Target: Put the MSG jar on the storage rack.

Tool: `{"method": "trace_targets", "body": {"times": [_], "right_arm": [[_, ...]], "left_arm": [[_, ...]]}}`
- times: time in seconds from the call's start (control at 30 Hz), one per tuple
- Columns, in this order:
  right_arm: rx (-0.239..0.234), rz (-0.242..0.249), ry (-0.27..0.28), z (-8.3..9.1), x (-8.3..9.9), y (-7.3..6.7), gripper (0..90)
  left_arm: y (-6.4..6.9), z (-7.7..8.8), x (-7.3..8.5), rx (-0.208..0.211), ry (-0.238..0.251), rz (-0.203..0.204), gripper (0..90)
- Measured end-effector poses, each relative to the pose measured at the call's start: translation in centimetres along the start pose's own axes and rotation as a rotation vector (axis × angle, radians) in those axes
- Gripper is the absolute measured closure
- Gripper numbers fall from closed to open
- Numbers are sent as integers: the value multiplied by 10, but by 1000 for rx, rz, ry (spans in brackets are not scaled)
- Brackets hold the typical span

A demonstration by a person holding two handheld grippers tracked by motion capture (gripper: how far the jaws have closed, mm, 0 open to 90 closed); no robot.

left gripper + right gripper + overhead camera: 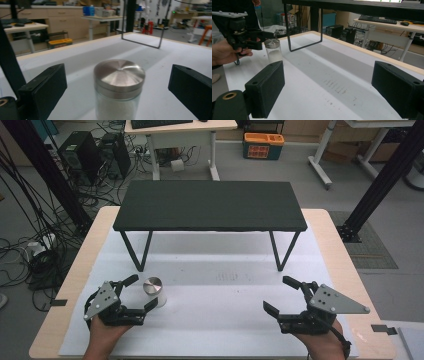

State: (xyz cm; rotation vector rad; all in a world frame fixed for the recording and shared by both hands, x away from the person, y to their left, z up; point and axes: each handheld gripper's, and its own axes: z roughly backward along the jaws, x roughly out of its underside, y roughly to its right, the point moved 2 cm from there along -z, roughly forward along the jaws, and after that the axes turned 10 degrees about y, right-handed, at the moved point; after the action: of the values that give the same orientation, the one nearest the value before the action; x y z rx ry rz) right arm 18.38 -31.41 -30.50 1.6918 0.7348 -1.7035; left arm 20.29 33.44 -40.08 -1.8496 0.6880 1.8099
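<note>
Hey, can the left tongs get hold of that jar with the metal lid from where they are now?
Probably yes: the left tongs are open around the jar, with nothing between.

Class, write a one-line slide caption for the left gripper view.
Open left gripper straddling a steel-lidded glass jar on the white table.

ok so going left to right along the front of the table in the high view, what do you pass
left gripper → jar with a metal lid, standing between that gripper's open jaws → a bare stretch of white mat → right gripper, jaws open on nothing
</note>
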Motion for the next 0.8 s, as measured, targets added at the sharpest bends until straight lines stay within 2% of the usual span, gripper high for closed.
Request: {"method": "trace_targets", "body": {"times": [0.13, 0.2, 0.23, 0.27, 0.3, 0.33, 0.37, 0.4, 0.43, 0.5, 0.6, 0.8], "right_arm": [[-3, 0, 3, 1, 0, 0, 106], [0, -2, 6, 2, 1, 0, 106], [1, -2, 7, 3, 1, 0, 105], [3, -3, 7, 4, 2, 0, 105], [4, -5, 8, 5, 2, -1, 105], [4, -5, 8, 5, 2, -1, 105], [6, -5, 8, 6, 3, -1, 106], [8, -3, 8, 7, 3, -1, 105], [10, -4, 8, 8, 3, -1, 106], [21, -8, 11, 12, 4, -1, 105], [25, -8, 13, 14, 5, -2, 105], [35, -12, 11, 18, 6, -2, 106]], "left_arm": [[14, -8, 1, -66, -49, -8, 20], [17, -12, 2, -70, -75, -22, 26], [16, -14, 4, -54, -83, -37, 44], [14, -14, 6, -38, -84, -33, 58], [13, -14, 8, -26, -76, -35, 161], [12, -13, 9, -13, -66, -37, 161], [10, -13, 10, 0, -61, -42, 227], [10, -13, 11, 7, -60, -49, 253], [10, -13, 11, 14, -56, -58, 309], [11, -12, 12, -2, -45, -56, 423], [8, -12, 12, -4, -46, -36, 425], [10, -12, 6, 1, -57, -53, 426]]}}
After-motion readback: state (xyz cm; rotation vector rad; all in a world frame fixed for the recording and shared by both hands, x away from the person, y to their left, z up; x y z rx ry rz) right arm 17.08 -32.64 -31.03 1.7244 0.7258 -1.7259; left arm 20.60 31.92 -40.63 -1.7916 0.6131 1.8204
